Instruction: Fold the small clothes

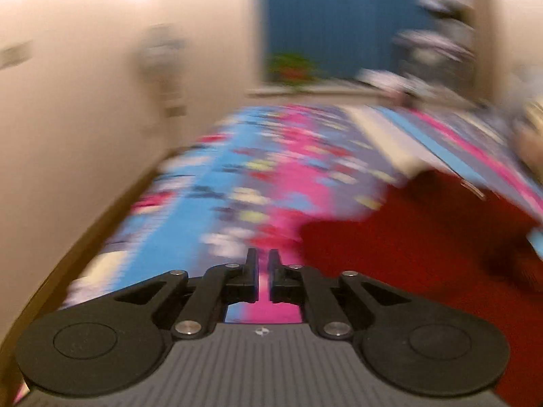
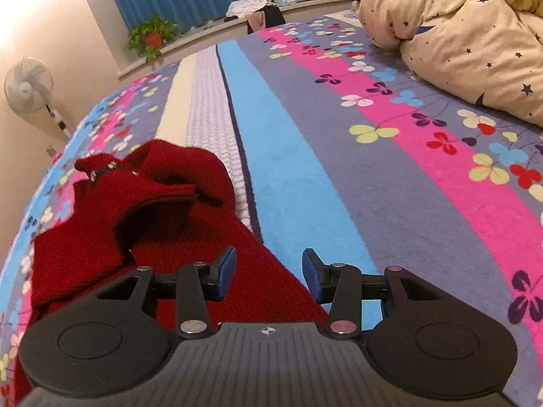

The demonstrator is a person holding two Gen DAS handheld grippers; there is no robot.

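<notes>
Firstly, left wrist view, heavily blurred: the left gripper (image 1: pixel 262 273) shows its jaws drawn nearly together with a thin gap, nothing visibly held between them. It hovers over the striped bedsheet (image 1: pixel 217 203); the red knit garment (image 1: pixel 407 247) lies at about 3 o'clock from the fingertips, apart from them. Right wrist view, sharp: the right gripper (image 2: pixel 269 273) stands wide open and empty, its blue pads (image 2: pixel 226 273) straddling the garment's near edge, which runs between the jaws; contact cannot be confirmed. The red knit garment (image 2: pixel 163 210) sits bunched and rumpled toward 10 o'clock, one part flopped over itself. A star-print quilt (image 2: pixel 458 34) lies at 1 o'clock, well apart. Assessment: folding appears barely begun; the garment needs spreading flat, then folding, all outstanding.
</notes>
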